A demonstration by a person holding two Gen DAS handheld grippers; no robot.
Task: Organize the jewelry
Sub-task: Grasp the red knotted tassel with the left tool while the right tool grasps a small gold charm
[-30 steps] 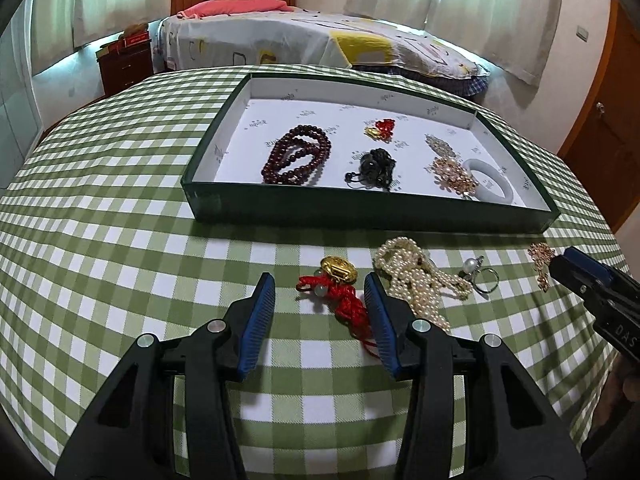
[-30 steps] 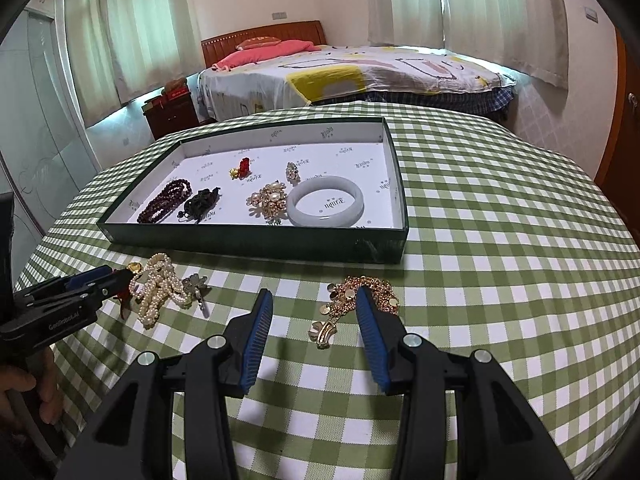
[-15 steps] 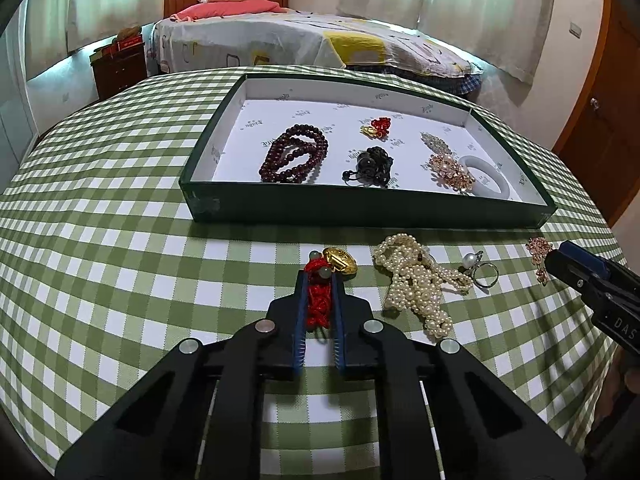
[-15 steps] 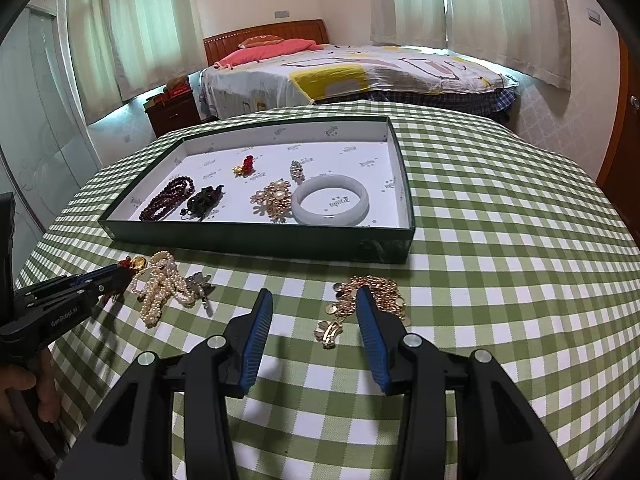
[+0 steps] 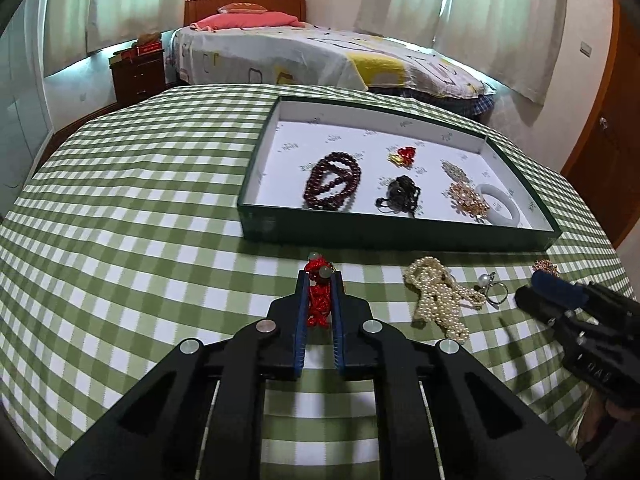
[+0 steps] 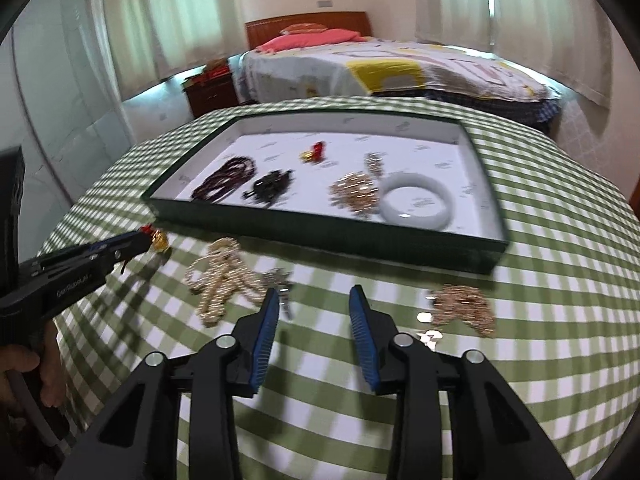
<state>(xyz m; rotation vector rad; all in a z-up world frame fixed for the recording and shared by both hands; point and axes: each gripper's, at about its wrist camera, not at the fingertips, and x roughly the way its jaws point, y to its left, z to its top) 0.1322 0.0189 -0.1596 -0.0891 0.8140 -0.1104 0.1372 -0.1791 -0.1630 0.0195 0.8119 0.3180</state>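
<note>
My left gripper (image 5: 319, 280) is shut on a red knotted charm (image 5: 318, 300) with a gold piece (image 6: 160, 239), held above the checked cloth in front of the green tray (image 5: 392, 236). My right gripper (image 6: 313, 300) is open and empty over the cloth. A pearl necklace (image 5: 438, 296) and a pearl ring (image 5: 494, 286) lie to its left; a gold chain (image 6: 464, 306) lies to its right. The tray (image 6: 320, 232) holds dark red beads (image 5: 332, 180), a black piece (image 5: 400, 194), a small red-gold charm (image 5: 404, 156), gold brooches (image 5: 466, 200) and a white bangle (image 5: 500, 208).
The round table with green checked cloth (image 5: 140, 200) drops away at its edges. A bed (image 5: 320, 56) and a nightstand (image 5: 138, 74) stand behind it. A wooden door (image 5: 600, 140) is at the right.
My left gripper closed on the red charm and lifted it, swinging left. My right gripper moved left from the gold chain toward the ring and pearls.
</note>
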